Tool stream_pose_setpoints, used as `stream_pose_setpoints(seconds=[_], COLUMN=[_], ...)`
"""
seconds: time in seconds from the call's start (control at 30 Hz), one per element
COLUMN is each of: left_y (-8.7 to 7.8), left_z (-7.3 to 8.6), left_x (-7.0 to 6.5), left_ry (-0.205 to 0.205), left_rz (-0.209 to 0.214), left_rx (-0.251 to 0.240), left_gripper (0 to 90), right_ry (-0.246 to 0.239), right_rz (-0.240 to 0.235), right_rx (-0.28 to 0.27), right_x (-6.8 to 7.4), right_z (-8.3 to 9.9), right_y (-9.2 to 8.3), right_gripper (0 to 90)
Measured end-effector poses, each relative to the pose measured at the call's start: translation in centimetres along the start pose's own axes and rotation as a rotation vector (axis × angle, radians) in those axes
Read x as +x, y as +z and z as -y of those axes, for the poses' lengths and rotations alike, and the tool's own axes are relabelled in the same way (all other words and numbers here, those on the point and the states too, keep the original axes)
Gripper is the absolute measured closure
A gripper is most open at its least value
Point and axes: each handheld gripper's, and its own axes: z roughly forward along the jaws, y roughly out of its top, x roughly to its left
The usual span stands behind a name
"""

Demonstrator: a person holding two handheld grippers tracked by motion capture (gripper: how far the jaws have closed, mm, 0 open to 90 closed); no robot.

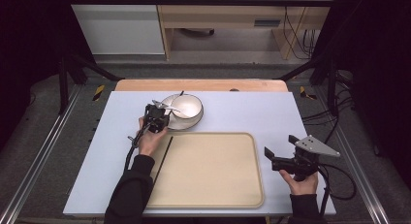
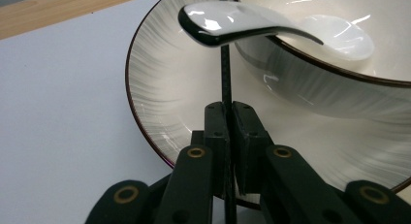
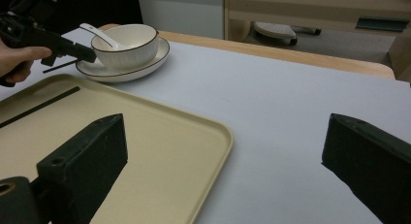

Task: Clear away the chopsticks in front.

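Chopsticks: two, black. One chopstick [image 2: 226,78] is clamped between the jaws of the left gripper [image 2: 228,118], which are pressed tight on it with the stick running up between the pads; its upper end passes behind the spoon handle and is cut off at the top edge of the left gripper view. The other chopstick [image 1: 164,158] lies on the tray [image 1: 213,195] along its 9 o'clock edge.

Grippers: two. The left gripper sits at the plate's 8 o'clock rim. The right gripper [image 1: 281,151] hangs at 3 o'clock of the tray, jaws spread wide, nothing between them; in its own view both jaws are cut off at the bottom edge.

Crockery: one plate [image 2: 165,88], one bowl [image 1: 186,106] standing on it, one white spoon [image 2: 232,20] resting in the bowl, handle out over the rim. Plate and bowl sit at 12 o'clock of the tray, on the white table [image 1: 257,112].

Tray: one, beige.

Writing or labels: none legible on any item.
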Motion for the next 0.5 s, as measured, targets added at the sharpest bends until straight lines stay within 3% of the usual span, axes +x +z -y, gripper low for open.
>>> stream_pose_setpoints(seconds=[0.3,0.5], left_y=[-0.4,-1.8], left_z=[0.1,0.3], left_x=[0.2,1.1], left_ry=[-0.018,-0.051], left_rz=[0.001,0.004], left_rx=[-0.019,-0.048], left_gripper=[85.1,85.3], right_ry=[0.002,0.002], right_rz=[-0.001,0.000], right_rx=[-0.002,-0.001], right_x=[0.0,-0.1], right_z=[0.0,0.0], right_y=[0.0,0.0], right_gripper=[2.6,2.6])
